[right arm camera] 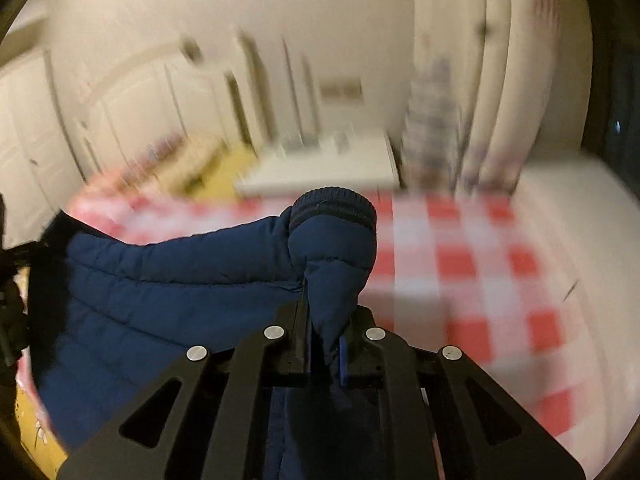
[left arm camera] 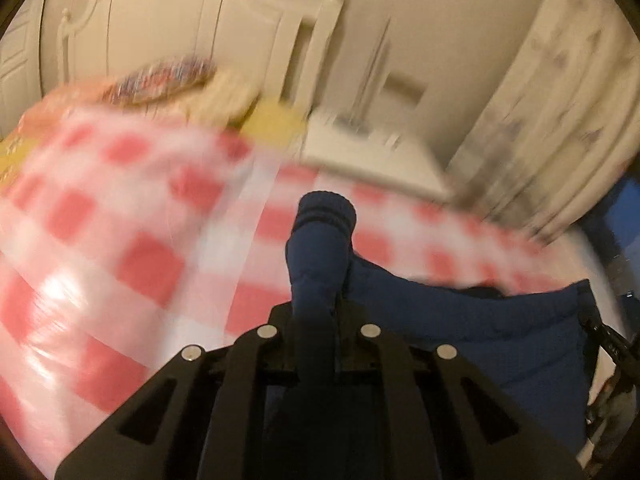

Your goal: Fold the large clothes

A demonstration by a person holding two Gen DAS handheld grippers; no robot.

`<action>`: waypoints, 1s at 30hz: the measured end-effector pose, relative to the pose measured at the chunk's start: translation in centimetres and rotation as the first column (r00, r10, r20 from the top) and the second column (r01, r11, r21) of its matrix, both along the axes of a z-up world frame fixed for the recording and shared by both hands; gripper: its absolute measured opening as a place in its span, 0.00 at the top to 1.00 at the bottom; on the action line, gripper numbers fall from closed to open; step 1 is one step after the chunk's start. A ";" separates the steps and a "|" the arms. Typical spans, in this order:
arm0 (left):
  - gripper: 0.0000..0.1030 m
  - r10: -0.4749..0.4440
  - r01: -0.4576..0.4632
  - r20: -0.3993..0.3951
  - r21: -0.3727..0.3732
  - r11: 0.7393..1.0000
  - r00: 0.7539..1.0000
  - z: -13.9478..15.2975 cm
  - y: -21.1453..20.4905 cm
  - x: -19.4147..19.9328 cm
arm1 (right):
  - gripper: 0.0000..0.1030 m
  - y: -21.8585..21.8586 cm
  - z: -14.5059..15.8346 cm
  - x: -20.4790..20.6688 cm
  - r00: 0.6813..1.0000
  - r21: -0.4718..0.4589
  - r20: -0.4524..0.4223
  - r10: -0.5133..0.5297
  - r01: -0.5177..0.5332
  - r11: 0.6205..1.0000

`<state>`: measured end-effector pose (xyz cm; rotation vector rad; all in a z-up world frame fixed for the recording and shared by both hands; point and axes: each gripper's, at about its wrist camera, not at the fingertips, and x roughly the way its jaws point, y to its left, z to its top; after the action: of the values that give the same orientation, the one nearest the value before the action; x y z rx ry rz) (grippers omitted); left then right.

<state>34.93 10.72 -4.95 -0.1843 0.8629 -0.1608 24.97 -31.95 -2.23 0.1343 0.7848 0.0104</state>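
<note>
A navy blue quilted jacket (left arm camera: pixel 460 320) hangs between both grippers above a red-and-white checked cloth (left arm camera: pixel 120 240). My left gripper (left arm camera: pixel 320 320) is shut on one sleeve end, whose ribbed cuff (left arm camera: pixel 326 210) sticks up past the fingers. My right gripper (right arm camera: pixel 326 336) is shut on the other sleeve end, with its cuff (right arm camera: pixel 334 208) above the fingers. The jacket body (right arm camera: pixel 160 300) spreads to the left in the right wrist view. The other gripper shows at the frame edge (left arm camera: pixel 612 344) (right arm camera: pixel 10 320). Both views are motion-blurred.
The checked cloth (right arm camera: pixel 460 272) covers the surface below. A yellow patterned cover (left arm camera: pixel 276 120) and a pillow (left arm camera: pixel 160 78) lie beyond it. A white side table (right arm camera: pixel 320 168), cream cupboards (left arm camera: pixel 140 20) and curtains (right arm camera: pixel 500 100) stand behind.
</note>
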 end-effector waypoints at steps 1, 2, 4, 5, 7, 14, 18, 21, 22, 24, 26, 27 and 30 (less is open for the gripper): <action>0.83 -0.001 0.002 -0.041 0.021 1.000 0.999 -2.6 -0.2 0.7 | 0.89 0.1 -2.8 0.6 0.998 -0.013 -0.053 -0.019 0.019 1.000; 0.74 -0.007 0.007 -0.079 -0.008 1.000 0.997 -4.4 0.0 1.2 | 0.88 0.0 -6.2 1.4 0.992 -0.012 -0.122 -0.029 0.028 1.000; 0.73 0.008 -0.012 -0.058 -0.063 0.998 0.998 -4.5 1.1 1.1 | 0.87 -1.3 -7.9 1.1 0.992 0.064 -0.111 -0.065 0.073 0.995; 0.69 0.009 -0.013 -0.044 -0.078 0.997 0.999 -4.3 1.4 1.1 | 0.87 -1.6 -7.8 1.0 0.991 0.073 -0.111 -0.076 0.084 0.994; 0.47 0.009 -0.012 -0.029 -0.101 0.995 1.000 -4.1 1.9 1.1 | 0.84 -2.1 -7.8 1.0 0.990 0.087 -0.119 -0.080 0.090 0.992; 0.17 0.045 -0.025 0.134 -0.150 0.988 0.990 1.6 3.7 -2.0 | 0.65 -4.8 -5.8 -0.3 0.991 0.336 -0.108 -0.077 0.109 0.936; 0.05 0.084 -0.066 0.236 -0.085 0.994 0.968 6.8 4.4 -3.8 | 0.04 -5.1 -0.1 -2.9 0.993 0.351 0.039 -0.108 0.087 0.932; 0.02 0.119 -0.105 0.299 -0.061 0.993 0.947 9.8 2.8 -4.9 | 0.04 -1.5 4.5 -3.2 0.988 0.255 0.137 -0.075 0.038 0.966; 0.02 0.121 -0.112 0.317 -0.048 0.993 0.941 10.8 1.7 -5.3 | 0.04 0.4 5.8 -2.8 0.986 0.219 0.164 -0.042 0.005 0.976; 0.02 0.112 -0.114 0.324 -0.013 0.993 0.940 12.4 -0.3 -5.7 | 0.04 3.8 7.8 -1.9 0.978 0.144 0.209 -0.002 -0.029 0.989; 0.02 0.092 -0.100 0.317 0.010 0.995 0.944 13.4 -2.2 -6.0 | 0.04 6.8 9.4 -1.4 0.967 0.073 0.253 0.036 -0.056 0.996; 0.02 0.085 -0.094 0.320 0.012 0.996 0.944 13.5 -3.5 -6.2 | 0.04 8.6 9.9 -1.1 0.961 0.037 0.270 0.059 -0.071 0.997; 0.02 0.061 -0.078 0.288 0.048 0.996 0.956 11.6 -6.2 -5.6 | 0.04 11.5 8.9 0.6 0.969 0.011 0.236 0.074 -0.079 0.997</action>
<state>29.29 4.55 6.63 -0.1316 0.5707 -0.0924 25.58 -20.49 6.63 0.1198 0.5525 0.1063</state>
